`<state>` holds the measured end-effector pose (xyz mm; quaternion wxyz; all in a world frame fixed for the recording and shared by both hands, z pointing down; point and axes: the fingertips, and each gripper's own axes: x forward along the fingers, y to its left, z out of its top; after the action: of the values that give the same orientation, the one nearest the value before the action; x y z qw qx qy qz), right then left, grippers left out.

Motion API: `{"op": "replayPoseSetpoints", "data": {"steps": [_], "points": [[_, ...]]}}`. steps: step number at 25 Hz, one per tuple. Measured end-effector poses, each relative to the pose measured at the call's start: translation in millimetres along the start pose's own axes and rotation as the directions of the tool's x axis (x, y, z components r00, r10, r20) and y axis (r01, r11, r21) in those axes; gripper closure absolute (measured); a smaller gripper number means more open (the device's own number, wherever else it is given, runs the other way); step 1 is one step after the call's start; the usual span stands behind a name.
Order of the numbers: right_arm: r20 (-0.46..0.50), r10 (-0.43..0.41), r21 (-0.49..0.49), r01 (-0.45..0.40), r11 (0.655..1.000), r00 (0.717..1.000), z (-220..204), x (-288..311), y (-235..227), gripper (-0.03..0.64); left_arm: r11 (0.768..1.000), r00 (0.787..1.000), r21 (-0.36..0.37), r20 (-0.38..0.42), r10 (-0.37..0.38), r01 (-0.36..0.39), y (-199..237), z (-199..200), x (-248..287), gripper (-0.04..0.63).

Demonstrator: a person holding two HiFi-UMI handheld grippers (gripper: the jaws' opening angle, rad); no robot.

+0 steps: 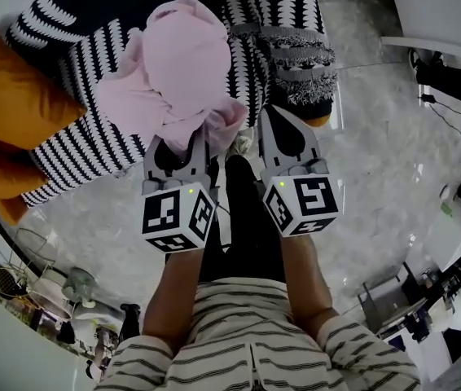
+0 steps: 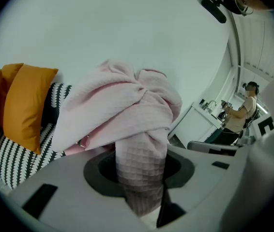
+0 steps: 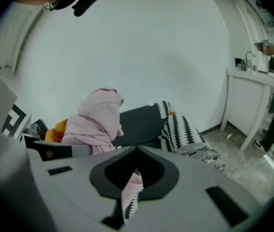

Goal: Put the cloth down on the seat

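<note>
The left gripper is seen clamped on a twisted neck of the pink waffle-weave cloth, with the rest of the cloth bunched up just beyond and above its jaws. Beside it, to its right, the right gripper is held level with it, its jaws drawn together to a narrow slit. A sliver of pink is seen through that slit, but whether it is pinched there or only seen past the jaws cannot be told. Just ahead of and below both grippers lies the seat, draped with a black-and-white patterned throw. Orange cushions are stacked further off on the left gripper's side, and a pale marbled floor is seen out to the right gripper's side. The cloth is judged to be in the last stage of its carry: it is poised over the throw but not yet laid down, and whether its lowest folds already touch the seat cannot be made out. For the next move, the bundle would need to be brought down until its weight is taken by the seat just ahead of the jaws. The left jaws would then have to be opened and drawn back without the twisted neck being dragged along.
</note>
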<state>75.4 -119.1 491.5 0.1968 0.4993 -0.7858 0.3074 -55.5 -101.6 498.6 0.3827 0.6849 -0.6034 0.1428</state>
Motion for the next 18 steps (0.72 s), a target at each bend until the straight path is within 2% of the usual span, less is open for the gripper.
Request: {"op": "replayPoseSetpoints", "data": {"steps": [6,18], "points": [[-0.026,-0.005,0.040,0.006,0.999,1.000,-26.3,13.0,-8.2,0.604,1.000,1.000,0.016,-0.026,0.002,-0.001,1.2,-23.5,14.5,0.439],[-0.091,-0.013,0.081,0.020,0.997,0.996,-69.9,38.2,-22.8,0.603,1.000,0.995,-0.007,-0.103,0.011,-0.012,16.5,-65.5,49.9,0.437]]}}
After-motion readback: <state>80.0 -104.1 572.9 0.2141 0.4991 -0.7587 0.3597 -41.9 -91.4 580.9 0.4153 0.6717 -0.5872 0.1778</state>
